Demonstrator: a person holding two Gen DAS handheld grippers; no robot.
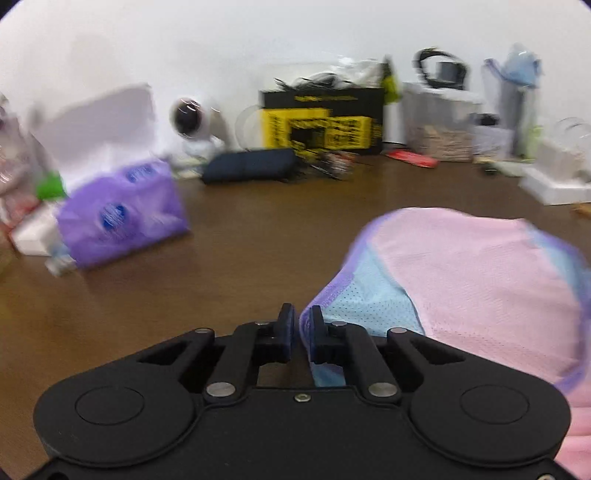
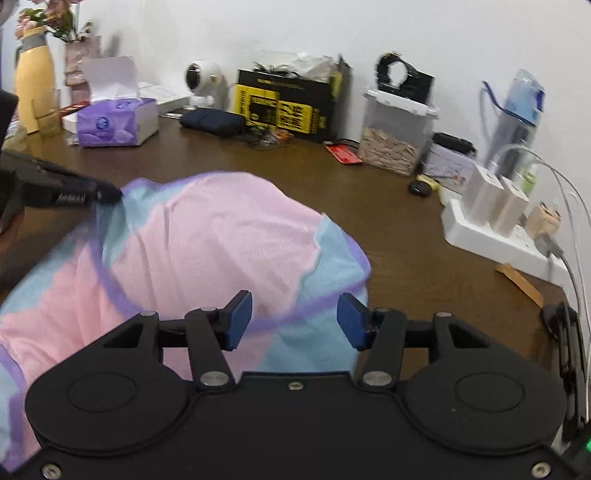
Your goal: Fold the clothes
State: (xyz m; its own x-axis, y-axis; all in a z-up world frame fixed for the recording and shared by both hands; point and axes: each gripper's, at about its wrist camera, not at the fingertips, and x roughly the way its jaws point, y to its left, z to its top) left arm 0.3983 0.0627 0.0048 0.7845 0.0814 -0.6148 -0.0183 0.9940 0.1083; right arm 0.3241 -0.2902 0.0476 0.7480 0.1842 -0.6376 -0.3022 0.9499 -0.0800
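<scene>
Pink, blue and purple mesh garment (image 2: 229, 236) lies bunched on the brown wooden bench (image 2: 406, 229); the left hand-held gripper (image 1: 302, 328) pinches its purple edge, while the right hand-held gripper (image 2: 295, 321) is spread above it.

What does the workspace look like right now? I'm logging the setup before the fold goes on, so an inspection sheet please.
Surface: brown wooden table, bare in front of the clutter.
Job's things: pink, blue and purple garment, bunched in a mound.
Clutter: tissue box, yellow-black box, clear container, dark pouch, along the wall.
Grippers: left claw shut on the garment's edge; right claw open over the garment.
Cables: white leads plugged into a power strip.
Surroundings: white wall.
</scene>
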